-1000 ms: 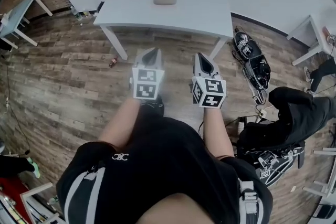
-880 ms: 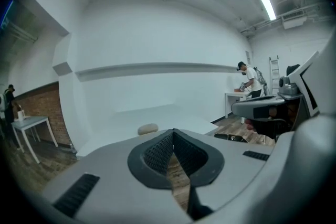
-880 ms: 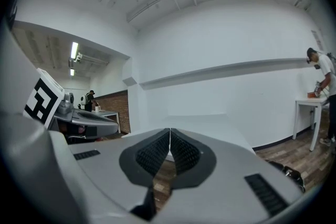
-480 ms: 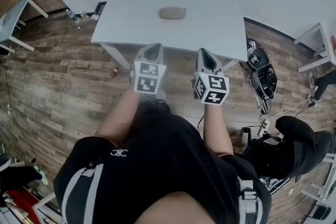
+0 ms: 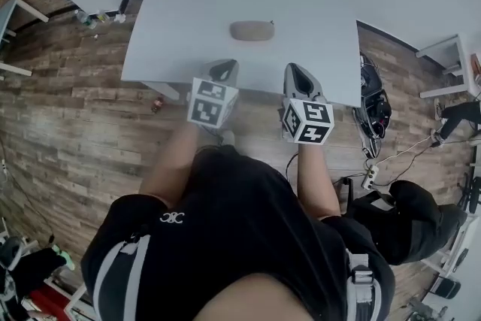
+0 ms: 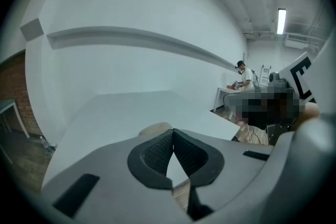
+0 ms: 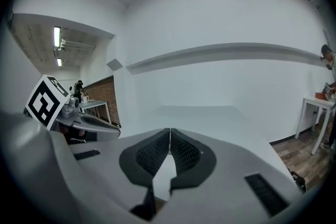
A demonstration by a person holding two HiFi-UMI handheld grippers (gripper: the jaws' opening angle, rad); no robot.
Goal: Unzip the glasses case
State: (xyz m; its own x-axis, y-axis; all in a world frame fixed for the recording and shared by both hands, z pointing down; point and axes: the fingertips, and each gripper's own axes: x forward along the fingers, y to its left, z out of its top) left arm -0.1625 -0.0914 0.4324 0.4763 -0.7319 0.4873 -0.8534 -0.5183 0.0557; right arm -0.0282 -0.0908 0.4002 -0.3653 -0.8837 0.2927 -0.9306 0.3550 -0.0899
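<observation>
A beige oval glasses case (image 5: 252,31) lies flat in the middle of the white table (image 5: 180,4). In the left gripper view only its rounded top (image 6: 155,129) peeks over the jaws. My left gripper (image 5: 223,71) hangs over the table's near edge, short of the case and to its left, jaws shut with nothing between them (image 6: 172,135). My right gripper (image 5: 299,76) is level with it, to the case's right and nearer me, also shut and empty (image 7: 169,140). The case is not visible in the right gripper view.
The table stands on a wooden plank floor (image 5: 68,124) against a white wall. Bags and cables (image 5: 373,116) lie on the floor to the right, beside a seated person in black (image 5: 409,222). More white tables (image 5: 443,64) stand at the right, and another person (image 6: 242,76) works far off.
Both grippers have travelled forward from over the floor to the table's near edge, still shut. The table and case have grown larger and closer in the head view.
</observation>
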